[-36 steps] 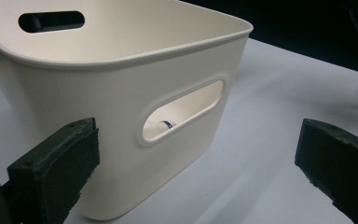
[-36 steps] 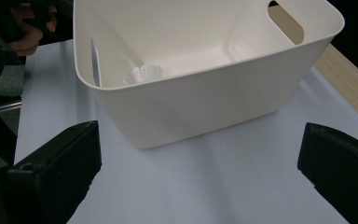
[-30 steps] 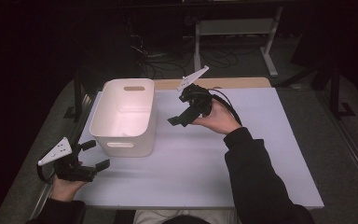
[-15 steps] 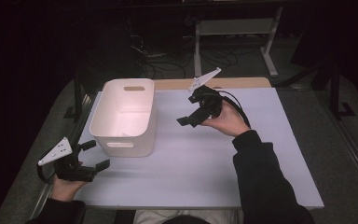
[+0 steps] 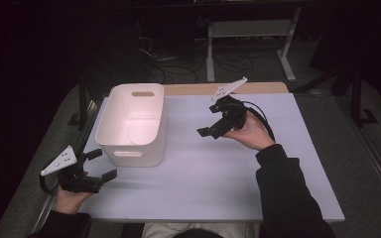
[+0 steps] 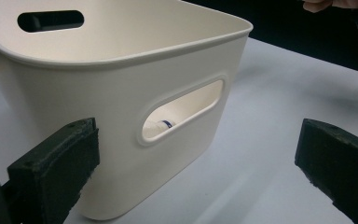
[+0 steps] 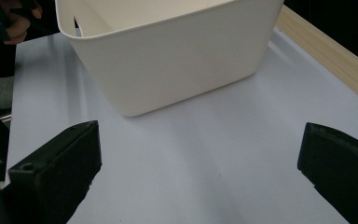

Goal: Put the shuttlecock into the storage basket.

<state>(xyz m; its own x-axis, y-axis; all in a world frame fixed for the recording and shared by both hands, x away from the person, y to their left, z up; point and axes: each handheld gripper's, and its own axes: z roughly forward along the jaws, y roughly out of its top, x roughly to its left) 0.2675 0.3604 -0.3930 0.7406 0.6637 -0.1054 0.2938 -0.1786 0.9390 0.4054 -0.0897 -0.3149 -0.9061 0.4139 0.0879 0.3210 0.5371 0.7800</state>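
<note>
- High view: a white bin point(image 5: 131, 126) stands upright on the pale table point(image 5: 218, 188), toward its left and far side. Its long axis runs from the near edge to the far edge, open mouth up. It is a rounded rectangular tub, wider at the rim than at the base, with a slot handle cut in each short end wall.
- High view: the left gripper point(image 5: 100, 164) sits low at the near left corner, just beside the bin's near end, jaws spread and holding nothing. The left hand point(image 5: 69, 197) grips it from below.
- High view: the right gripper point(image 5: 210, 126) is held up over the table to the right of the bin, well apart from it, aimed toward the bin. Its jaws look spread, with nothing between them. The right hand point(image 5: 250, 133) wraps its back, and a dark sleeve point(image 5: 287, 198) runs down to the bottom edge.
- Left gripper view: the bin point(image 6: 121, 93) fills the frame close up, near end wall facing the camera. Through its handle slot point(image 6: 182, 111) a small whitish thing with a dark band point(image 6: 161, 125) shows inside; I cannot tell what it is. The two black jaws stand wide apart, empty, on either side of the bin's corner.
- Right gripper view: the bin's point(image 7: 177, 51) long side wall faces the camera, smooth and plain. The jaws are wide apart over bare table point(image 7: 200, 177). A wooden strip point(image 7: 331, 60) edges the table at right.
</note>
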